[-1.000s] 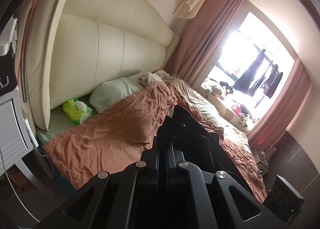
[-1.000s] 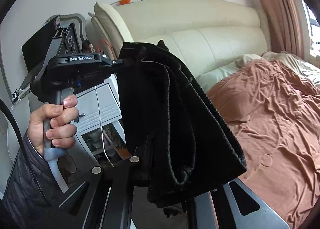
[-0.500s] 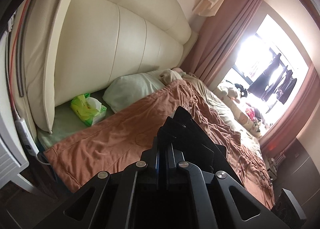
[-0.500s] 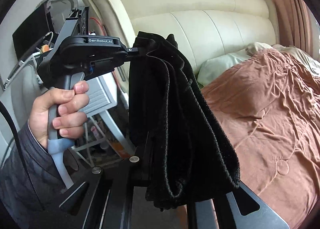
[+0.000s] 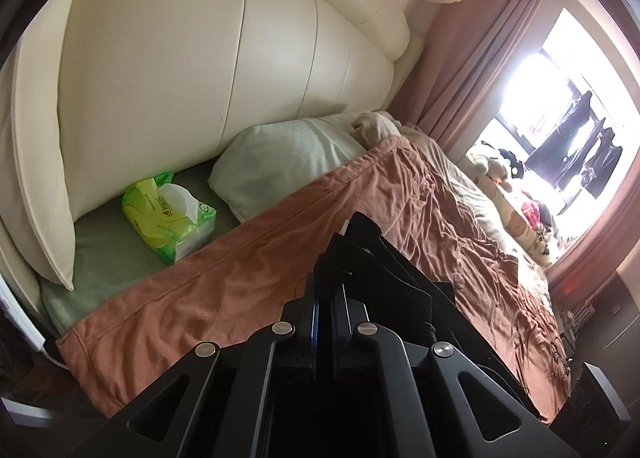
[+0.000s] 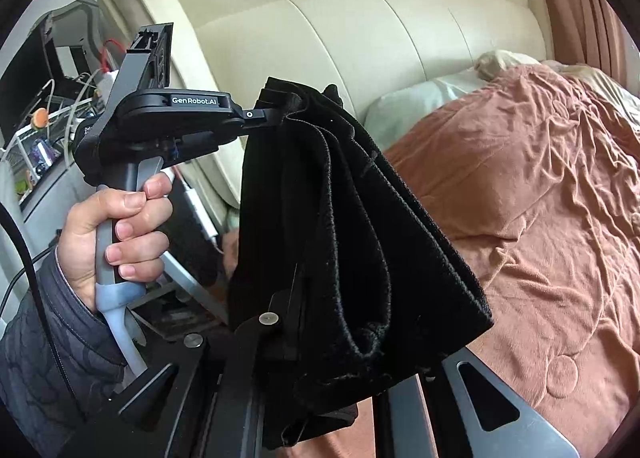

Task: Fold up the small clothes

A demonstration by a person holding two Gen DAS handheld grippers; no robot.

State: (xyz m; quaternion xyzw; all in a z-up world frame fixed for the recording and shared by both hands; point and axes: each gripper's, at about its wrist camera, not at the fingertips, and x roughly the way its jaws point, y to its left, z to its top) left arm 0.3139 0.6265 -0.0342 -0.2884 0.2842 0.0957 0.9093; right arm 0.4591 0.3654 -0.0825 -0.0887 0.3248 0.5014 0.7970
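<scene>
Through the left wrist camera we see our left gripper (image 5: 326,290) with its two fingers pressed together on a folded black fleece garment (image 5: 384,262), which bunches up just past the fingertips and trails off to the right of them. Below and beyond the gripper lies a rumpled terracotta-pink blanket (image 5: 248,270) spread over the bed. Ahead and to the left of the fingers sit a green and white plastic pack of tissues (image 5: 170,215) on a pale green sheet (image 5: 108,242), and a pale green pillow (image 5: 280,165) against a cream padded headboard (image 5: 192,57). Far to the right are pink curtains (image 5: 472,69).

Through the right wrist camera we see the garment (image 6: 344,225) hanging in thick layered folds in the air, its upper corner pinched by the left gripper (image 6: 276,113), which our left hand (image 6: 116,225) holds by the grey handle. The lower part of the cloth drapes over our right gripper (image 6: 304,322) and hides its fingertips; we cannot tell how far apart they stand. To the right of the garment the blanket (image 6: 540,197) covers the bed, well below the cloth.
</scene>
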